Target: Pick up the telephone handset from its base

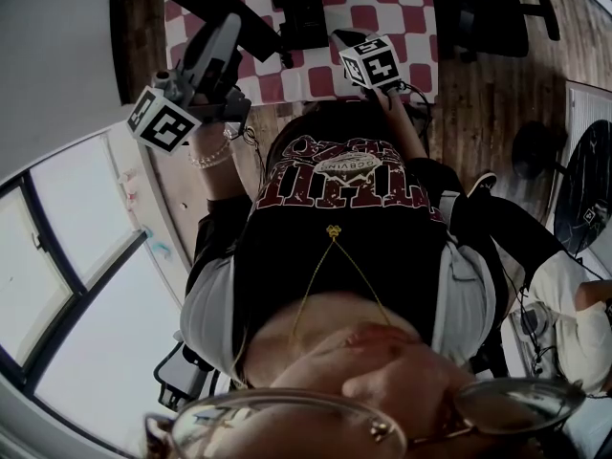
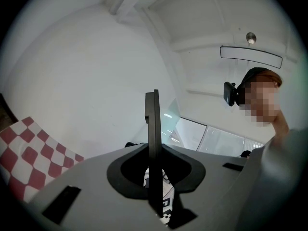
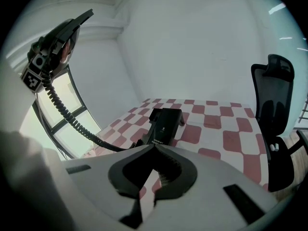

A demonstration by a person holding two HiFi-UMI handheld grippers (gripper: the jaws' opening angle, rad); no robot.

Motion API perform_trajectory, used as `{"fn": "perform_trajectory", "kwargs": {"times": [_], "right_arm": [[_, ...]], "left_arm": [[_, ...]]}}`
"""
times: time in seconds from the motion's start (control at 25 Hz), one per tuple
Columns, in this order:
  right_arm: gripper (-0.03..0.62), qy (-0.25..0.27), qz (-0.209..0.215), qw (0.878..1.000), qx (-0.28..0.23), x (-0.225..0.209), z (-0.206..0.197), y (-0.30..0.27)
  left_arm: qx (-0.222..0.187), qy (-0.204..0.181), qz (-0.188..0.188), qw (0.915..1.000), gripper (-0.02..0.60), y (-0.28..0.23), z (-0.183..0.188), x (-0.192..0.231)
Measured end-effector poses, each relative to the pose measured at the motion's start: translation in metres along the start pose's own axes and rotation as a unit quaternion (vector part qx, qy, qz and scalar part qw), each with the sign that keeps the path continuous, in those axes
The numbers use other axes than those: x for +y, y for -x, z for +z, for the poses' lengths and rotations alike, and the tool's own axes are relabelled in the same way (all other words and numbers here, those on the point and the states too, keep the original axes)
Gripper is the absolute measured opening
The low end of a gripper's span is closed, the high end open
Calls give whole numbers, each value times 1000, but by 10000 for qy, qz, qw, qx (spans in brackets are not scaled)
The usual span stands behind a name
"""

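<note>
My left gripper (image 1: 229, 29) is raised above the table's left side and shut on the black telephone handset (image 1: 218, 6). In the left gripper view the handset (image 2: 153, 124) stands edge-on as a thin dark bar between the jaws. The right gripper view shows the handset (image 3: 65, 30) held high at the upper left. Its coiled cord (image 3: 62, 109) hangs down to the black phone base (image 3: 166, 121) on the red-and-white checked table (image 3: 216, 124). My right gripper (image 3: 155, 150) points down at the base, its jaws together with nothing between them. The base (image 1: 298, 12) lies between the two grippers.
A black office chair (image 3: 274, 105) stands at the table's right end. A white wall and large windows (image 3: 62, 124) lie to the left. Wooden floor (image 1: 478, 113) surrounds the table. Another person (image 1: 574, 299) sits at the right edge of the head view.
</note>
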State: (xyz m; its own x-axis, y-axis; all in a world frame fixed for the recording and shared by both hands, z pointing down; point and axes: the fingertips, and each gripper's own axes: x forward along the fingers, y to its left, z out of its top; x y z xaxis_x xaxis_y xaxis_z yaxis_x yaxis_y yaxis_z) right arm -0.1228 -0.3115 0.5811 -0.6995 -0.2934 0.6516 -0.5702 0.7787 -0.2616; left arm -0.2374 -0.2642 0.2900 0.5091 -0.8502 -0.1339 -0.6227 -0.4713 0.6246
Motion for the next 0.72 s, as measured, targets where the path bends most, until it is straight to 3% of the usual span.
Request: {"fn": "perform_trajectory", "kwargs": {"times": [0.72], "right_arm": [[17,50,9,10000,23,0,1,2]], "left_arm": [[76,41,-31,10000,78,-2,-6,1]]}}
